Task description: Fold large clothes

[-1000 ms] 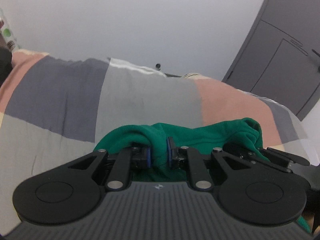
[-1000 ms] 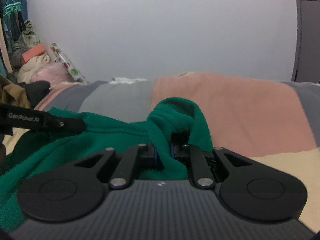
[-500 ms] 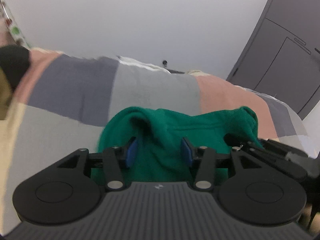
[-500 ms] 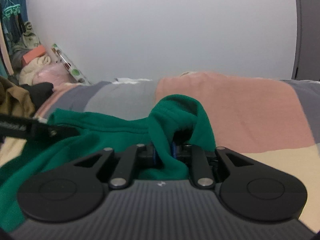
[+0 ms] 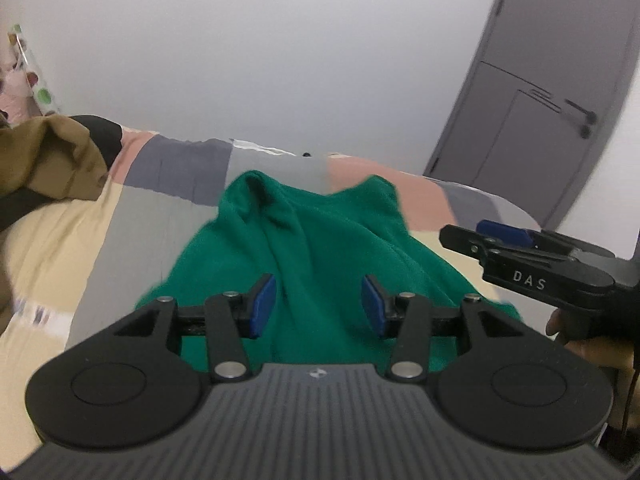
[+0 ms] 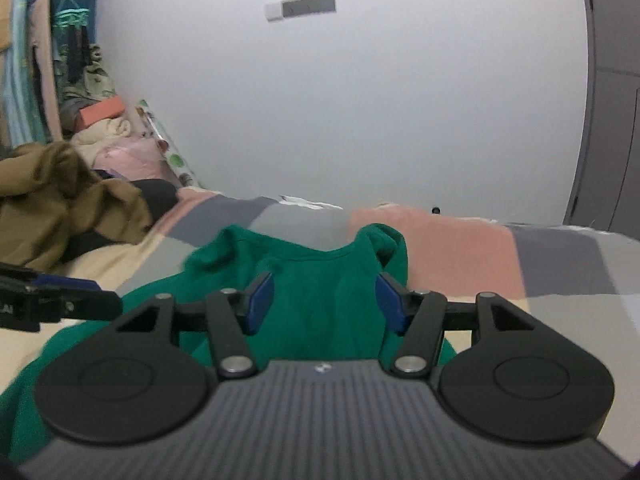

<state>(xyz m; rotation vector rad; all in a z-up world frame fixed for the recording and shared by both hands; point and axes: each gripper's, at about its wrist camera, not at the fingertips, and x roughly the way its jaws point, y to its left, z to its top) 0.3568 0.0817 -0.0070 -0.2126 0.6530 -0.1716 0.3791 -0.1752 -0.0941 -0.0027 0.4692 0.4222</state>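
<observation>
Lying flat, green sweater [image 5: 320, 240] neckline faces wall [image 5: 280, 60].

The garment [image 5: 316, 240] lies on the bedspread [image 5: 168, 184], with the left gripper [image 5: 318, 306] above its near part and the right gripper [image 6: 324, 298] beside it — to the right in the left wrist view. A pile of clothes [image 6: 60, 196] sits on the bed's far left. The wall [image 6: 360, 100] stands behind the bed; the door [image 5: 536, 92] stands at its right end.
</observation>
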